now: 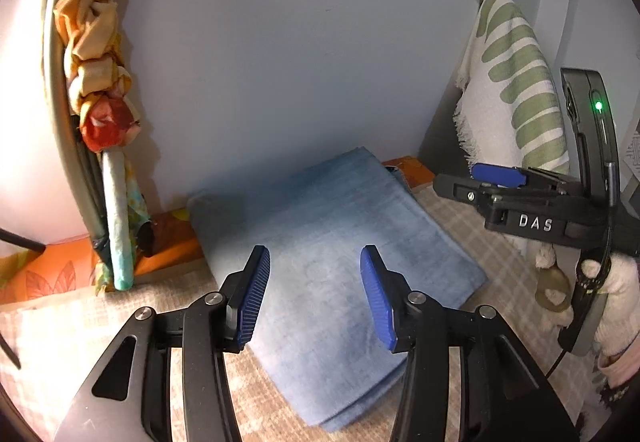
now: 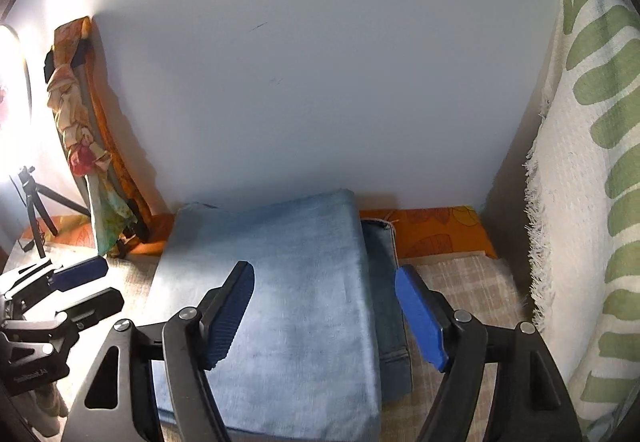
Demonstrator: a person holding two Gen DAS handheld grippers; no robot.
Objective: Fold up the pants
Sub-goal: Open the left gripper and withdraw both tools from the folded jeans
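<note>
We see the pants (image 2: 280, 306) lying folded, seemingly finished; our left gripper (image 1: 314, 298) and right gripper (image 2: 324, 318) both stand apart above them, holding nothing.

A home, likely a bedroom corner. A plaid-covered bed (image 2: 460, 282) meets a plain pale wall (image 2: 320, 82). Right of the wall hangs a fringed green-patterned towel (image 2: 580, 202); left of it, knotted orange cloth (image 1: 96, 54) and a small tripod (image 2: 34, 206).
</note>
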